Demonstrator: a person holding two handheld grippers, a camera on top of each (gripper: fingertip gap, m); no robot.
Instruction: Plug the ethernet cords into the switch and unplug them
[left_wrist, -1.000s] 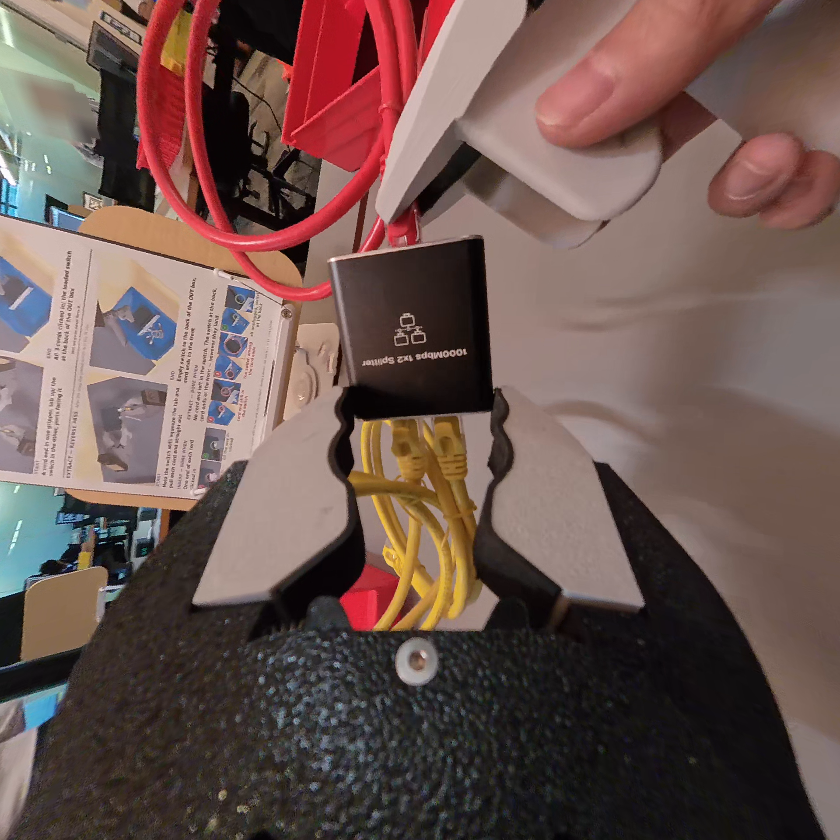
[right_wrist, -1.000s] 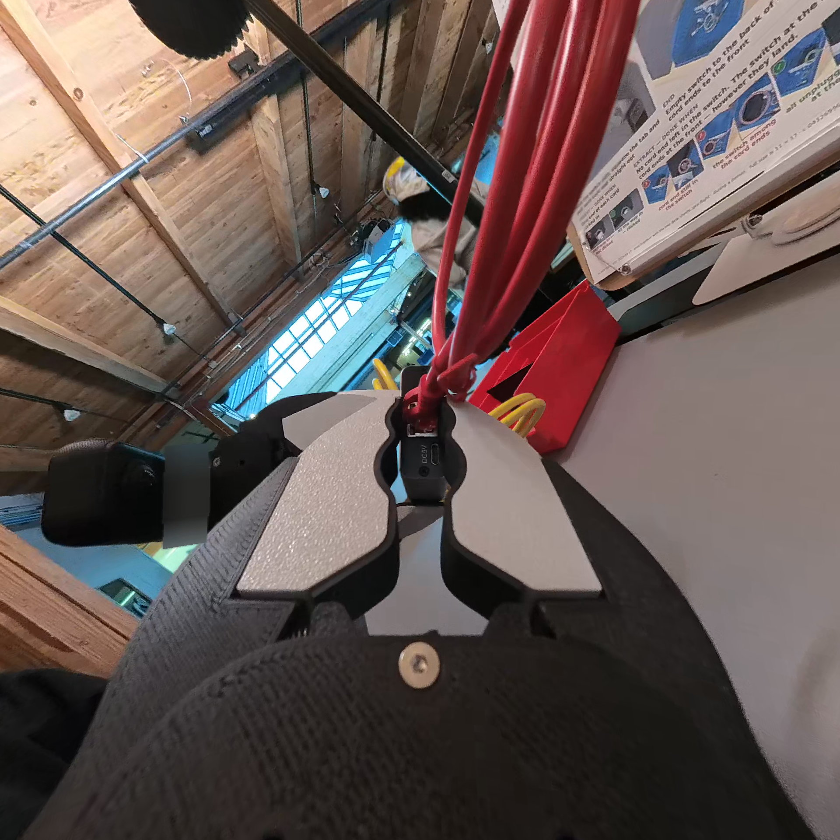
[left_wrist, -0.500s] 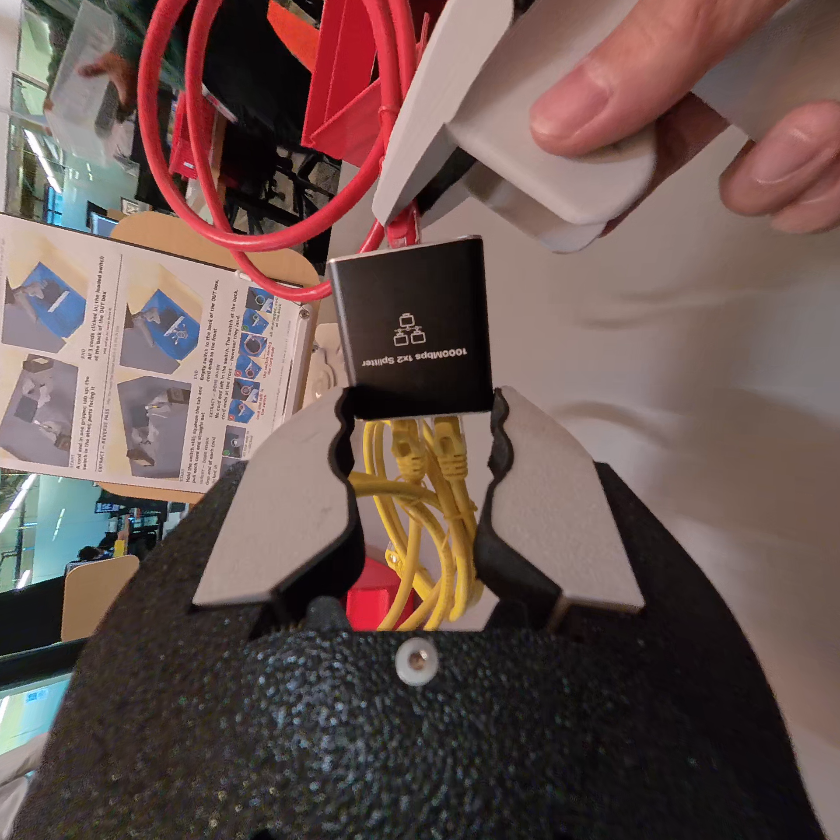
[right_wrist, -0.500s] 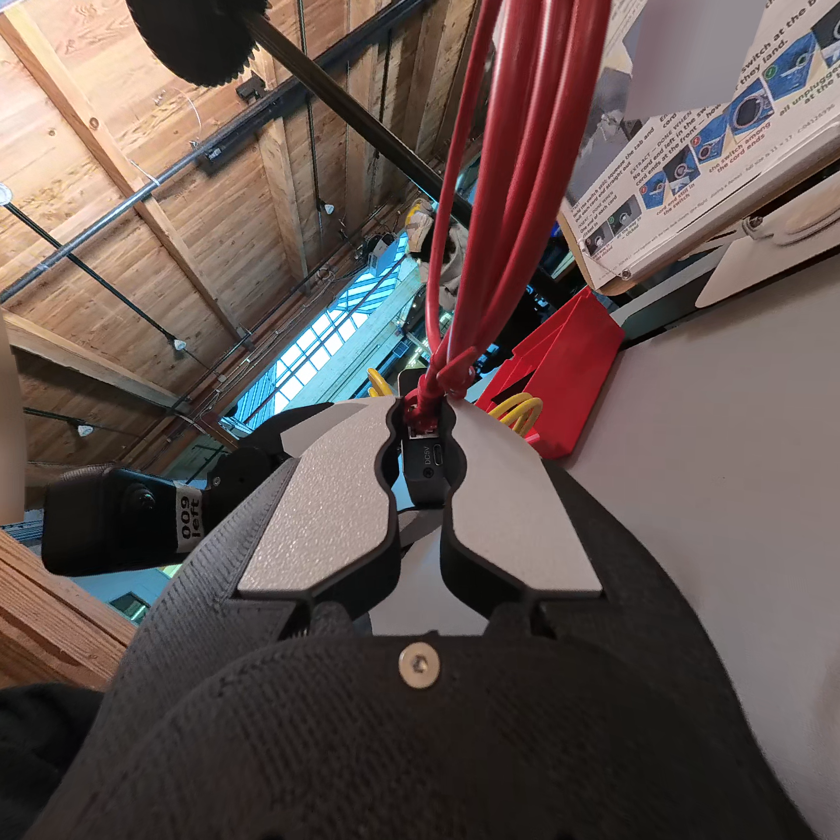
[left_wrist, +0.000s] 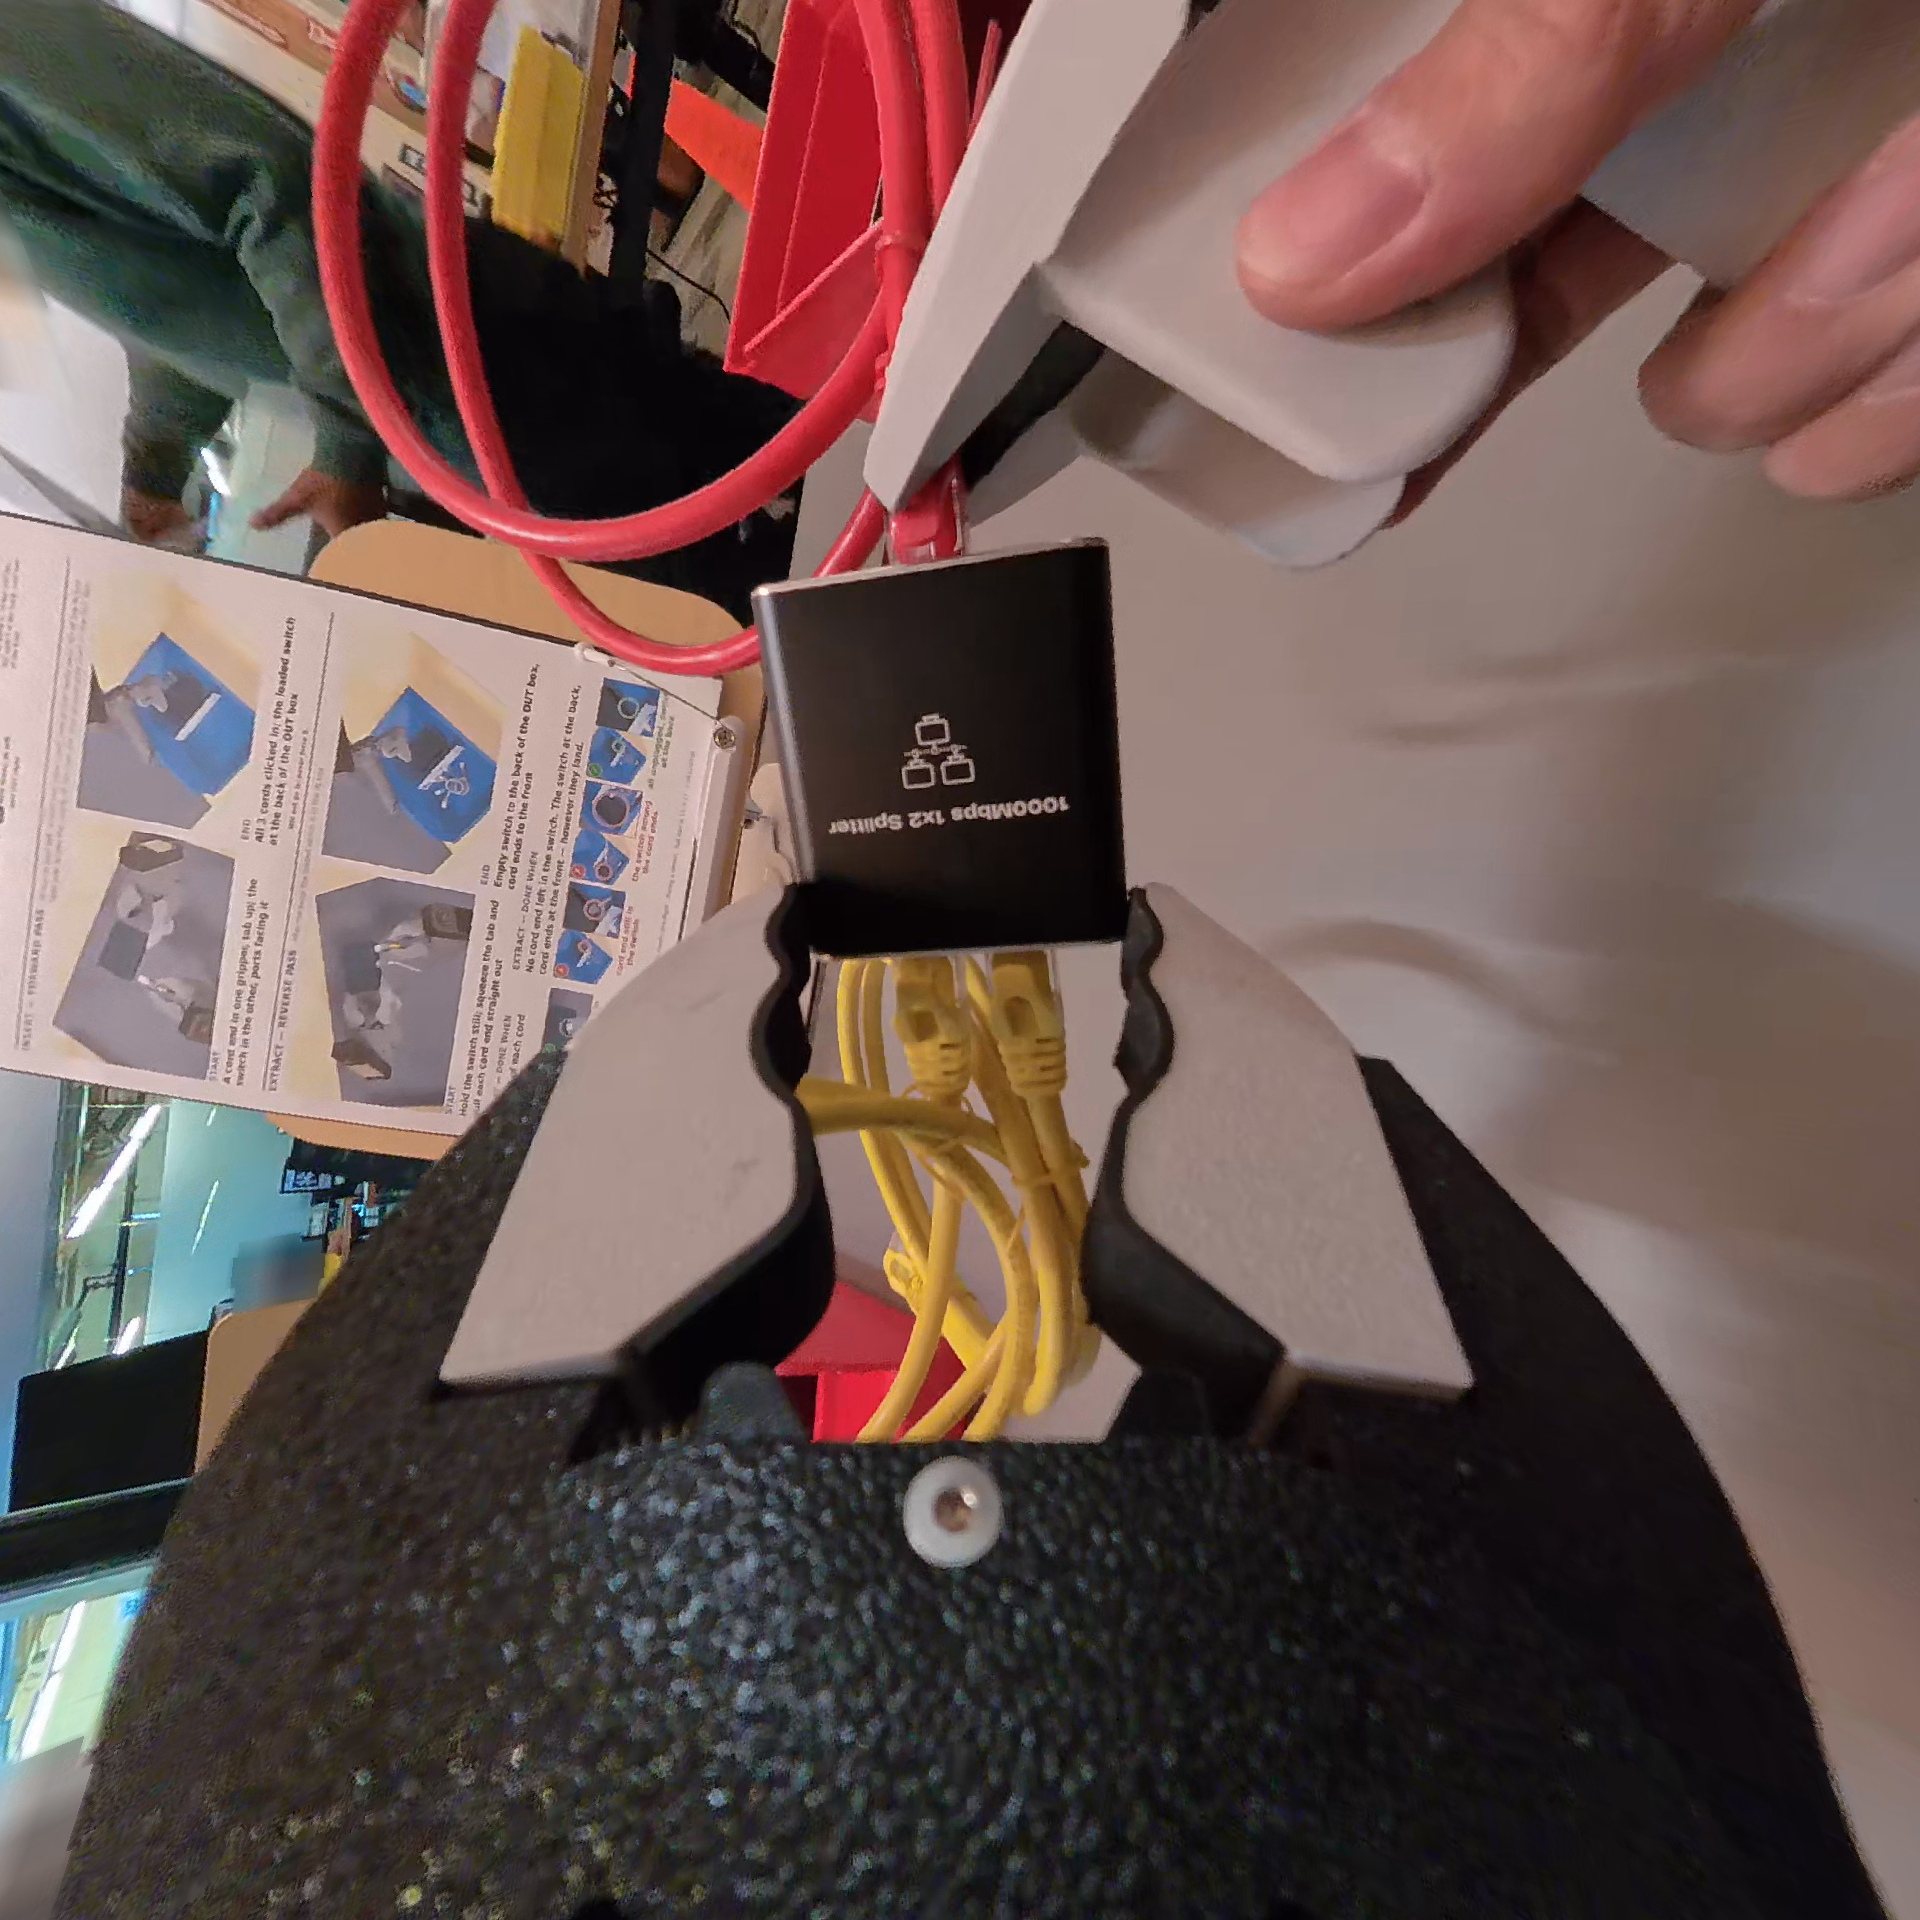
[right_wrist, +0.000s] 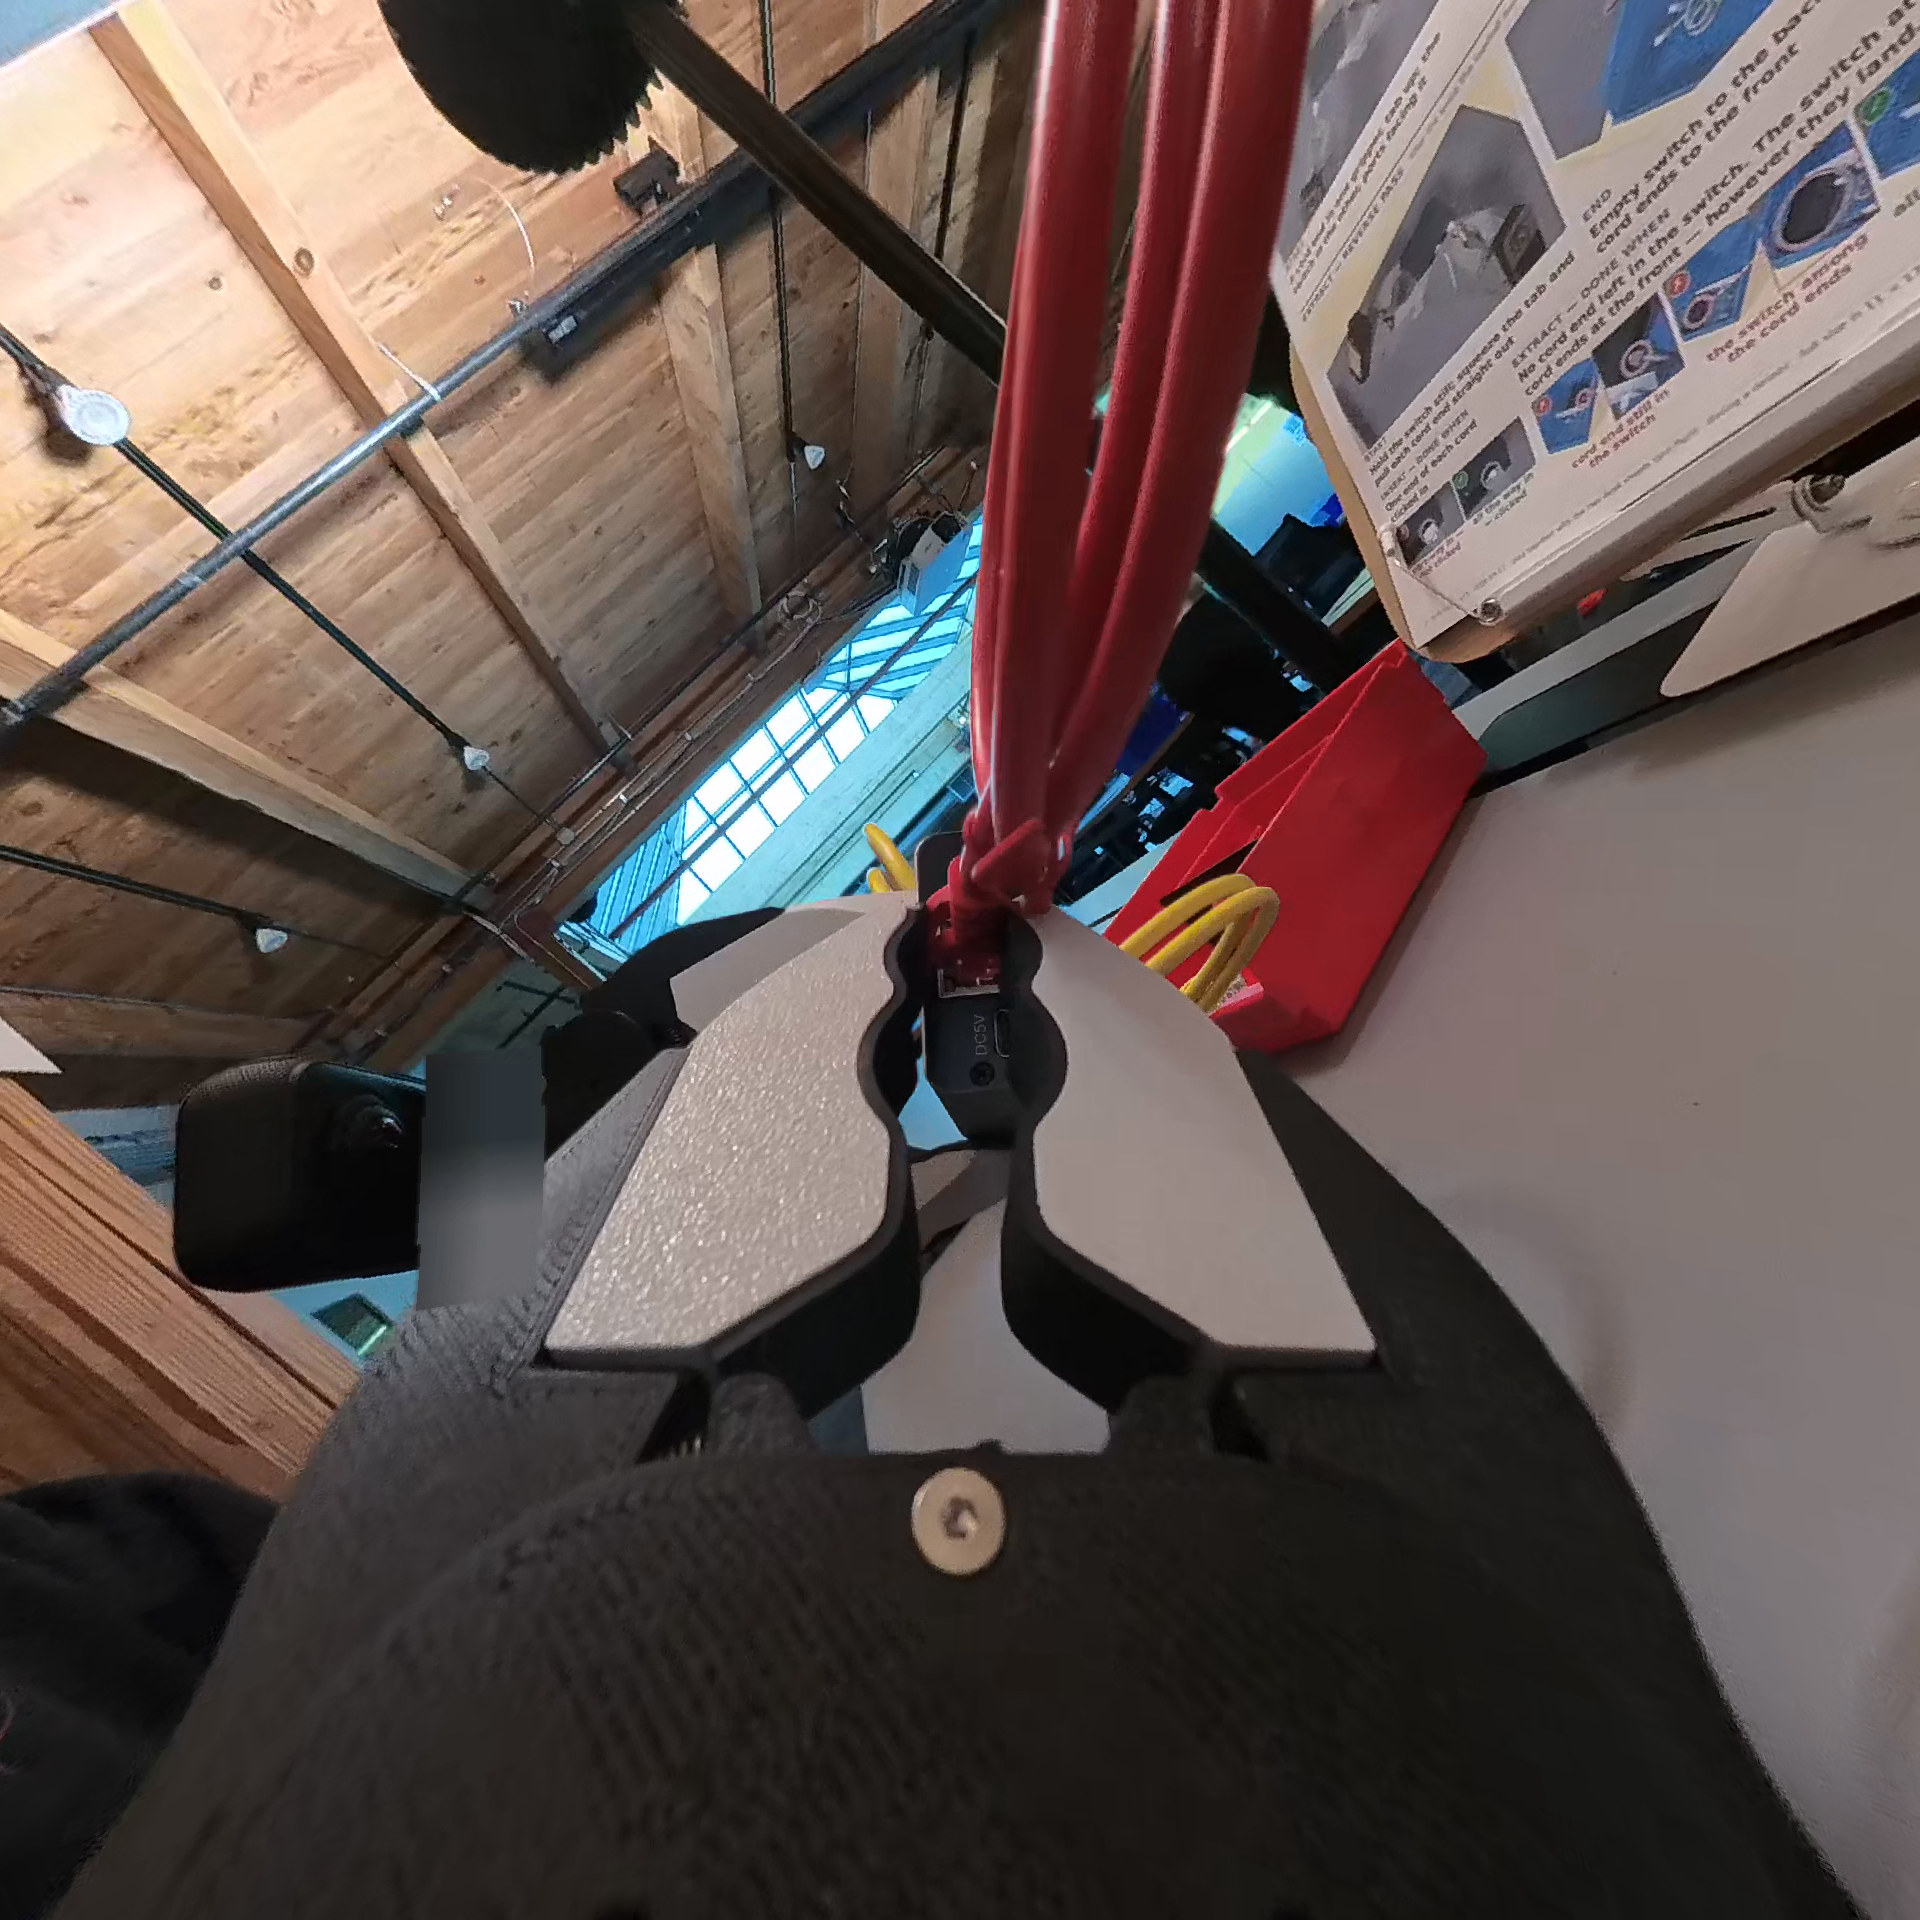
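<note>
My left gripper (left_wrist: 961, 925) is shut on the near end of the small black switch (left_wrist: 951, 748) and holds it up in the air. Two yellow cords (left_wrist: 977, 1049) are plugged into its near side and hang between my fingers. A red cord plug (left_wrist: 930, 520) sits in the switch's far side. My right gripper (right_wrist: 971, 951) is shut on that red plug (right_wrist: 966, 930) at the switch's end face (right_wrist: 982, 1049). The bundled red cord (right_wrist: 1101, 416) rises from it out of view. In the left wrist view the right gripper's grey fingers (left_wrist: 997, 260) come from above with a hand (left_wrist: 1507, 156) on them.
A red bin (right_wrist: 1340, 831) with a yellow cord loop (right_wrist: 1205, 925) stands on the grey table (right_wrist: 1662, 1039). An instruction sheet on a board (left_wrist: 312, 831) stands behind; it also shows in the right wrist view (right_wrist: 1621, 291). A person in dark green (left_wrist: 156, 208) is in the background.
Both grippers keep their grips. The two have tilted slightly together, so the background has shifted and a person in dark green has come into the left wrist view.
</note>
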